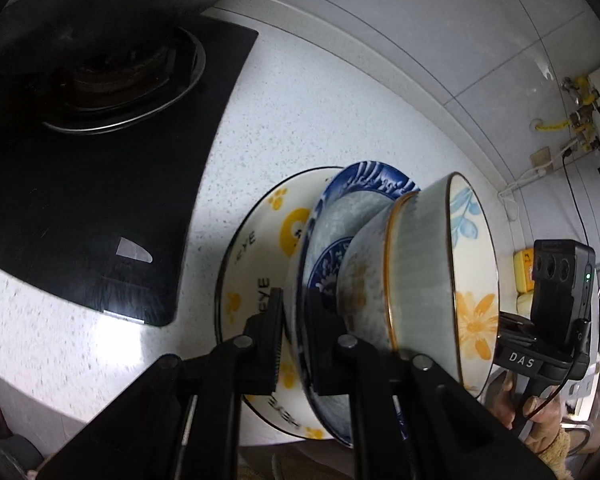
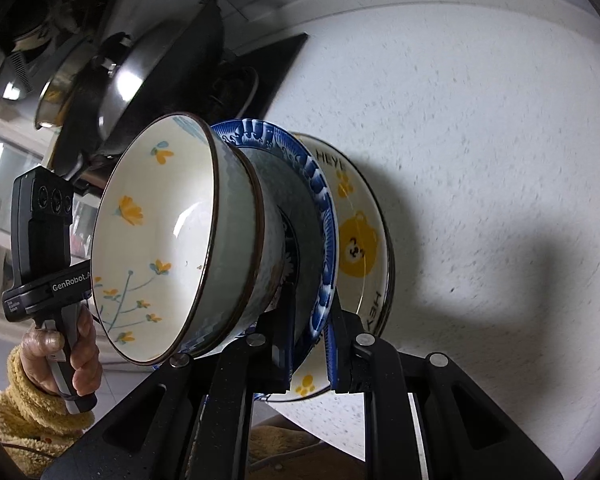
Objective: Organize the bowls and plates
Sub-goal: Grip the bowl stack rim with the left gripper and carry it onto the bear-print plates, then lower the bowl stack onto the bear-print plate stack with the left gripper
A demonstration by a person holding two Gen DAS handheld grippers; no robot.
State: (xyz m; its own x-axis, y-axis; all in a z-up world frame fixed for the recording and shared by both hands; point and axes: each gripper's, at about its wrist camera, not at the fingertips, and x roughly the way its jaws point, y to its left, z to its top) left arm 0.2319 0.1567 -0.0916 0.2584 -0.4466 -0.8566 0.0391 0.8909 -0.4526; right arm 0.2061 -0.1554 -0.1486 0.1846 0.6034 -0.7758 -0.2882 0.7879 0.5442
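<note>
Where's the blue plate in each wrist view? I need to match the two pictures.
Left wrist: blue plate at centre, on edge, between the bear plate on its left and the bowl on its right.
Right wrist: blue plate at centre, bowl left, bear plate right.
Shared landmark: the stove.

A white speckled countertop [image 1: 300,100] holds a black glass gas hob [image 1: 80,200] with a lidded wok [image 2: 148,68] on its burner. Pale grey wall tiles [image 1: 440,40] rise behind. A white water heater with yellow gas fittings [image 1: 580,104] hangs on the wall.
</note>
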